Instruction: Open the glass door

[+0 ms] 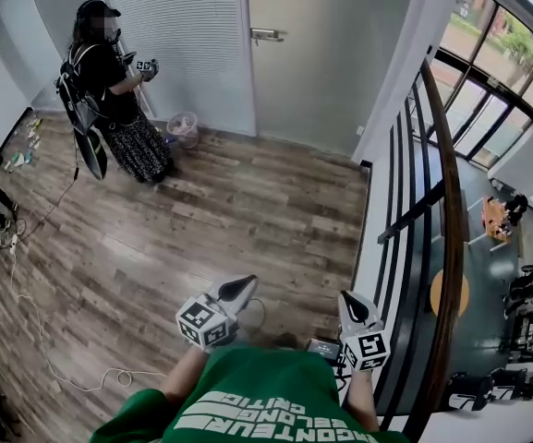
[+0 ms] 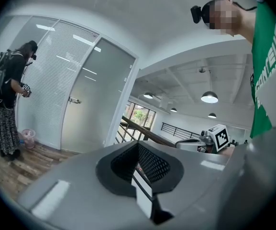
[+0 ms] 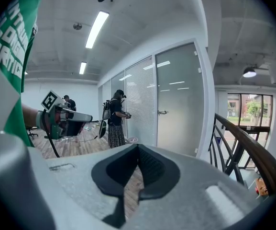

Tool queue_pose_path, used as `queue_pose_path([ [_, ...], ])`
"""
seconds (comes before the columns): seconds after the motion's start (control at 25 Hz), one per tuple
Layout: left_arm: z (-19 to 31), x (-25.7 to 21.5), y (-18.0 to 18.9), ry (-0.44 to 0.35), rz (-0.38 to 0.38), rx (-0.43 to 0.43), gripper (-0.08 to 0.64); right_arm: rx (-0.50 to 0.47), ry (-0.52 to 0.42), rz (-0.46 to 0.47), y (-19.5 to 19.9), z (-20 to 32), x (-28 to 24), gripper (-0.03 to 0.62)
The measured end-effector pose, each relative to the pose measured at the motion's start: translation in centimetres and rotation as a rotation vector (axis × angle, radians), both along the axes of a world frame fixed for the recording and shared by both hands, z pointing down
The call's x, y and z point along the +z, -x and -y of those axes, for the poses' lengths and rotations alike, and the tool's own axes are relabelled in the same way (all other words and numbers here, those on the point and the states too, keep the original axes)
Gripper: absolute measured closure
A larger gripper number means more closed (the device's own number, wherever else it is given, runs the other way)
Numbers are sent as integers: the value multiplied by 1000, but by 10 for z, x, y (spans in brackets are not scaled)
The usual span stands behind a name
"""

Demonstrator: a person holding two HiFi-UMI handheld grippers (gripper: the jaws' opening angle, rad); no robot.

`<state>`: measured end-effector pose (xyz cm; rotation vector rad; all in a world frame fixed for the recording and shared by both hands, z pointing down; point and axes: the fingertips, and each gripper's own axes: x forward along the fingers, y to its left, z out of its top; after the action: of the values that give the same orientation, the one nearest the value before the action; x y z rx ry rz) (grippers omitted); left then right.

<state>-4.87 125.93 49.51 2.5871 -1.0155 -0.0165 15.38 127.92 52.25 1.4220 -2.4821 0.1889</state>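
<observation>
Far left of the door (image 1: 321,53), a cable (image 1: 107,375) trails loose over the floor (image 1: 248,201). It lies well off the straight line to the door, so I judge it no trip risk. A person (image 1: 109,90) stands left of the door, facing the blinds (image 1: 169,35) with a device in hand. They are close to the door's handle side, and anyone walking up needs to mind them. A bin (image 1: 184,127) sits at the foot of the blinds, just left of the door.

The left gripper (image 1: 245,284) is held low at the wearer's waist, well back from the door. Its jaws are pressed together at the tips with nothing between them. That looks like a carrying pose rather than a reach. The handle (image 1: 268,35) sits on the door's left edge, and the door looks closed, flush in its frame. Any pull or push must therefore start at that left edge.

The right gripper (image 1: 348,296) hangs level with the left one and equally far from the door. Its jaws likewise meet at the tips and hold nothing. Both grippers point roughly toward the door, so I read this as the approach, with the opening not yet begun.

A railing (image 1: 442,201) runs right of the door along a drop to a lower floor. It narrows the path on that side.
</observation>
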Motion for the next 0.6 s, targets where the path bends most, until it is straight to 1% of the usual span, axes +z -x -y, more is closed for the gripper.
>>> queue_pose_path([
  [0.16,-2,1,-6,4,10,-35,545,-39,9,13,-5,8,6,598],
  [0.32,4,5,-16,23,7,-44,544,-62,22,19,-9,23,9,598],
  [0.48,30,9,-11,25,7,-42,544,-67,4,14,1,54,6,598],
  [0.6,59,16,-8,26,-13,-38,544,-53,4,-6,2,78,5,598],
])
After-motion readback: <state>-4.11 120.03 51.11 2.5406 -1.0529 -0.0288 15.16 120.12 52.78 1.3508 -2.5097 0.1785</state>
